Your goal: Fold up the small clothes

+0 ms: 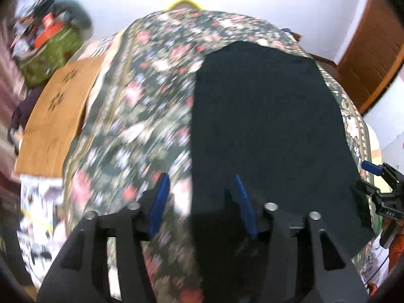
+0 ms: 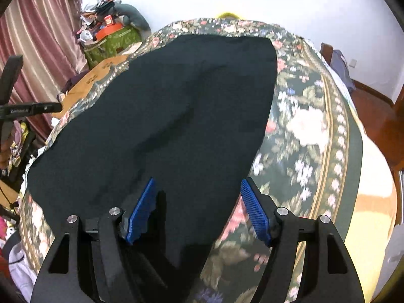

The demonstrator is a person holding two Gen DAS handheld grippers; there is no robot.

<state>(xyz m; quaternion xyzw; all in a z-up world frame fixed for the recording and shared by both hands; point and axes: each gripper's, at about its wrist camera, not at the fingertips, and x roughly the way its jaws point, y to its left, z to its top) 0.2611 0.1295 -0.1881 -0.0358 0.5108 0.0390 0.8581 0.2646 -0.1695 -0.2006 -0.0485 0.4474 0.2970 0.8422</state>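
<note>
**Both claws poised at the near hem**

A dark garment (image 2: pixel 164 106) lies spread flat on the floral bedspread (image 2: pixel 308 116), its long axis running from 6 toward 12 o'clock. The right claw (image 2: pixel 197 209) hangs with fingers apart over the near right corner; the left claw (image 1: pixel 202 202), also spread apart, straddles the near left edge. Neither is gripping, and both look equally near.

Floral bedspread (image 2: pixel 310 126), dark green with pink and white blooms and a gold-striped border, covering a bed. Behind it, a white wall (image 2: pixel 303 5) and a yellow object (image 2: pixel 227 14) at the far edge. At left: pink curtain (image 2: pixel 40 38), green box (image 2: pixel 111 44) heaped with clutter, brown cardboard sheet (image 1: pixel 58 116). At right: wooden door (image 1: pixel 371 50).
</note>
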